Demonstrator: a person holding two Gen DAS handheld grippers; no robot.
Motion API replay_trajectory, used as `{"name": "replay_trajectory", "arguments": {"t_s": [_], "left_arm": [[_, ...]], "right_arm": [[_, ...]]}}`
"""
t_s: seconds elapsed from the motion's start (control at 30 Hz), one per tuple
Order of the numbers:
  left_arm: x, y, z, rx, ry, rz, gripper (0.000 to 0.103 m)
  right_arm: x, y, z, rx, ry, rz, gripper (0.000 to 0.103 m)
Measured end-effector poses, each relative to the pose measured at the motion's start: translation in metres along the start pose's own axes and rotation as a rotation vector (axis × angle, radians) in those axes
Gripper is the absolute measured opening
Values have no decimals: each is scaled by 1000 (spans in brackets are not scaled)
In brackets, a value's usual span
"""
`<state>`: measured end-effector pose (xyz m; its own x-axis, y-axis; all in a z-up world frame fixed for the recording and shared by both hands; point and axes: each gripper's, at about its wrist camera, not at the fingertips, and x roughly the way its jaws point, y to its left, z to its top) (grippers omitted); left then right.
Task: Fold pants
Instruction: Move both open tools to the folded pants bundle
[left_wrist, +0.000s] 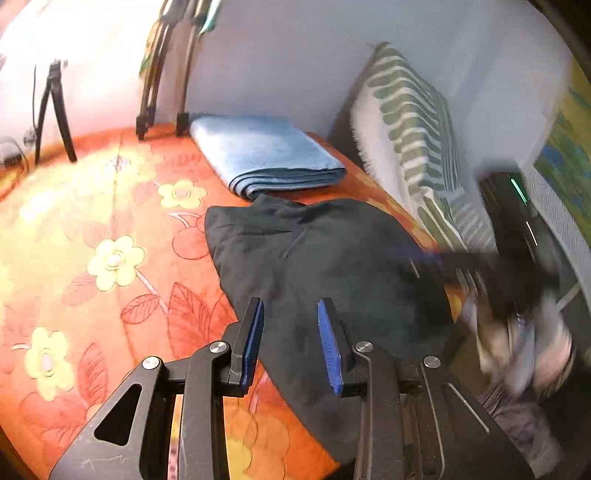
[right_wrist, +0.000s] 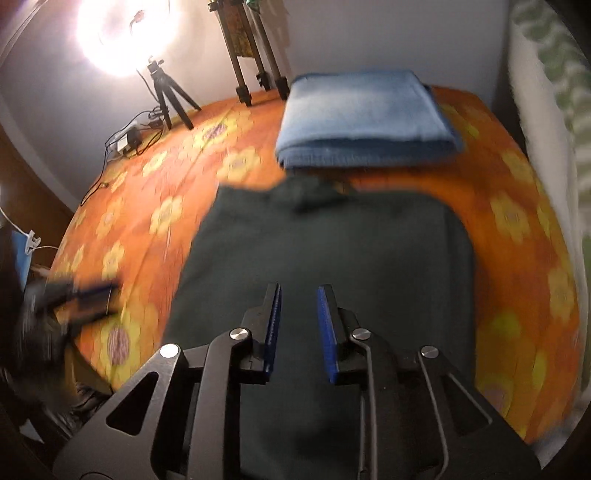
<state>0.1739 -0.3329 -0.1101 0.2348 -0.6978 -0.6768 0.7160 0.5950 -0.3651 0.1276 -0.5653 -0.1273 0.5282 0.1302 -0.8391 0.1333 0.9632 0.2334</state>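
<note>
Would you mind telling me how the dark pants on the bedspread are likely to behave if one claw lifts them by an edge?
The dark pants look soft and creased, so they would probably sag and unfold rather than hold shape. Lying in folded layers, a one-edge pinch may catch only the top layer. Pushed, they would likely bunch on the quilted bedspread.

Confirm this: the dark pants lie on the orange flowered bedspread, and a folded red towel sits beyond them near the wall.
Not quite. The folded towel is blue, not red, as the right wrist view shows. The rest holds: the dark pants lie on the orange flowered bedspread, with the towel beyond them near the wall.
</note>
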Motion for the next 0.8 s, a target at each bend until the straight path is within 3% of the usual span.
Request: {"name": "replay_trajectory", "arguments": {"t_s": [0.13,0.33,0.4,0.53,0.63,0.73,0.77,0.8], "left_arm": [[28,6,16,-70,20,-13,29],[65,10,37,-81,25,15,29],[81,20,43,-109,36,41,29],[102,40,47,-109,43,186,28],[101,48,47,-108,48,249,29],[90,53,49,-113,46,274,29],[83,53,49,-121,40,259,29],[74,52,50,-130,33,233,29]], "right_arm": [[3,-6,-38,44,-6,29,22],[-2,-13,-56,20,-7,49,22],[-3,-15,-57,29,0,65,22],[-3,-18,-62,18,26,73,22],[-4,-25,-71,27,62,101,22],[-18,-31,-75,30,28,104,23],[-25,-33,-75,28,9,95,25],[-34,-36,-74,25,-24,77,34]]}}
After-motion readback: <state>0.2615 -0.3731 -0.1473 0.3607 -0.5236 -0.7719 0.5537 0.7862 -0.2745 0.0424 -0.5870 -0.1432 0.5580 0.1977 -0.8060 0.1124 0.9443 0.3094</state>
